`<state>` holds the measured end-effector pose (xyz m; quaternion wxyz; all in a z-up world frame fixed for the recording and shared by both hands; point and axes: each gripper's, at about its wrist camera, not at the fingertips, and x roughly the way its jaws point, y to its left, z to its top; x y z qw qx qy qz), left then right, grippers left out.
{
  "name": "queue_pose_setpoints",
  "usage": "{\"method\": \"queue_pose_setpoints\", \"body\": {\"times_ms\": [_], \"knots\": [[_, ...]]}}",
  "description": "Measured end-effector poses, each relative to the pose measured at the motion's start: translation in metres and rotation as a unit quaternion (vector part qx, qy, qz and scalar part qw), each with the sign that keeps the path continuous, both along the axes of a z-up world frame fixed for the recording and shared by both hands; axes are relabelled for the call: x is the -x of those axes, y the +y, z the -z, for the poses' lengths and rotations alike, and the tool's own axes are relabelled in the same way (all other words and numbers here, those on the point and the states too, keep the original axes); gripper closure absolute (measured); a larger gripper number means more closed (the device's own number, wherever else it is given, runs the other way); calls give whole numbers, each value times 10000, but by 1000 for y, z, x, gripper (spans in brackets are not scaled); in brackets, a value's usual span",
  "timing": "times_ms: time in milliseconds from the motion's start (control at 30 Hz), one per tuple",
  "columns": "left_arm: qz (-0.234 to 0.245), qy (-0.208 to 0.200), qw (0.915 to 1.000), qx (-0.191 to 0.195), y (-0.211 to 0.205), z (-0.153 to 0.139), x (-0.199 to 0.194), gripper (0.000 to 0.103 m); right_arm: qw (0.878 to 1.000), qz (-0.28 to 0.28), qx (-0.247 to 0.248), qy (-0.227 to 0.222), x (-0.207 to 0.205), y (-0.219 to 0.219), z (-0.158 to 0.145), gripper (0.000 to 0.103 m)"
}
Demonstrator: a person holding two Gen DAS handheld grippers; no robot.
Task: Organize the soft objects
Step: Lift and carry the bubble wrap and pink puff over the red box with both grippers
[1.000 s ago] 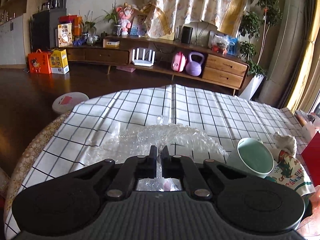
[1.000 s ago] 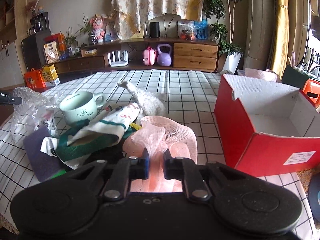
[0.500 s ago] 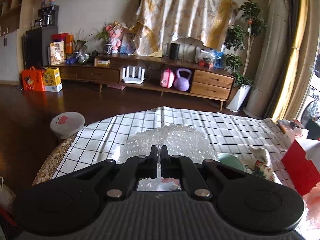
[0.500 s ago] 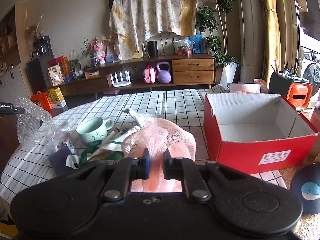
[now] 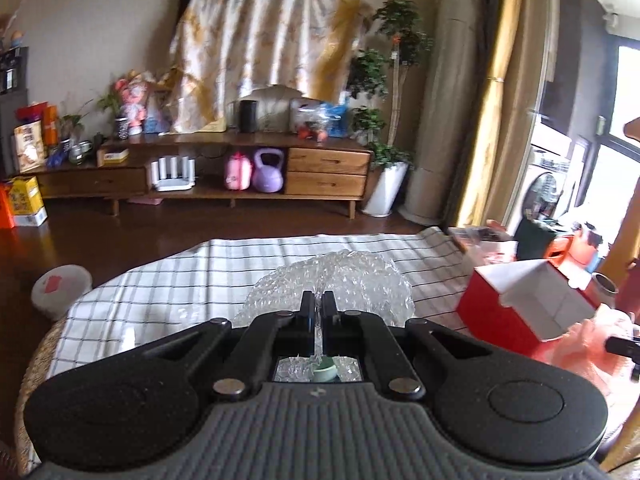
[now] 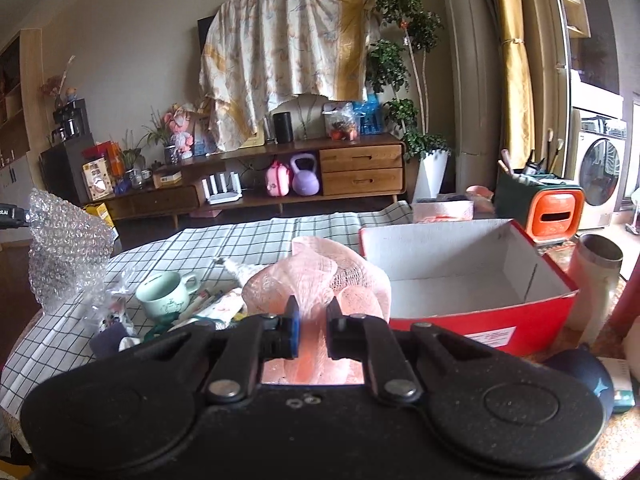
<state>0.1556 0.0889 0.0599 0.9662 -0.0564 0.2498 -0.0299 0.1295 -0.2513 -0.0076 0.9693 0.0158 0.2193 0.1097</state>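
My left gripper [image 5: 318, 300] is shut on a clear sheet of bubble wrap [image 5: 352, 280] and holds it in the air above the checked tablecloth [image 5: 200, 280]. The bubble wrap also shows at the left of the right wrist view [image 6: 64, 248]. My right gripper [image 6: 312, 314] is shut on a pink mesh bundle [image 6: 320, 276] and holds it up just left of an open red box [image 6: 480, 320] with a white inside. The box shows at the right of the left wrist view [image 5: 520, 312], with the pink bundle [image 5: 580, 344] beside it.
A green mug [image 6: 164, 296], a printed cloth bag [image 6: 216, 308], a white fluffy thing [image 6: 236, 268] and a dark pad [image 6: 108, 340] lie on the table left of the box. A steel cup [image 6: 596, 276] and an orange-green holder [image 6: 548, 208] stand to the right.
Both grippers have risen and swung right toward the red box, each lifting its load. The bubble wrap has come off the table and the pink bundle now hangs beside the box.
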Motion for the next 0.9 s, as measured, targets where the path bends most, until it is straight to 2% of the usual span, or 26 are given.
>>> {"method": "queue_pose_setpoints", "body": {"times_ms": [333,700,900], "knots": [[1109,-122,9936,-181,-104,-21,-34,100,9992,330,171,-133,-12,-39,-11,92],[2225,-152,9740,-391,-235,-29,-70,100,9965,804,205,-63,-44,-97,-6,92],[2576,-154,9647,-524,-295,-27,-92,100,9943,1047,200,-87,-65,-126,-4,92]]}}
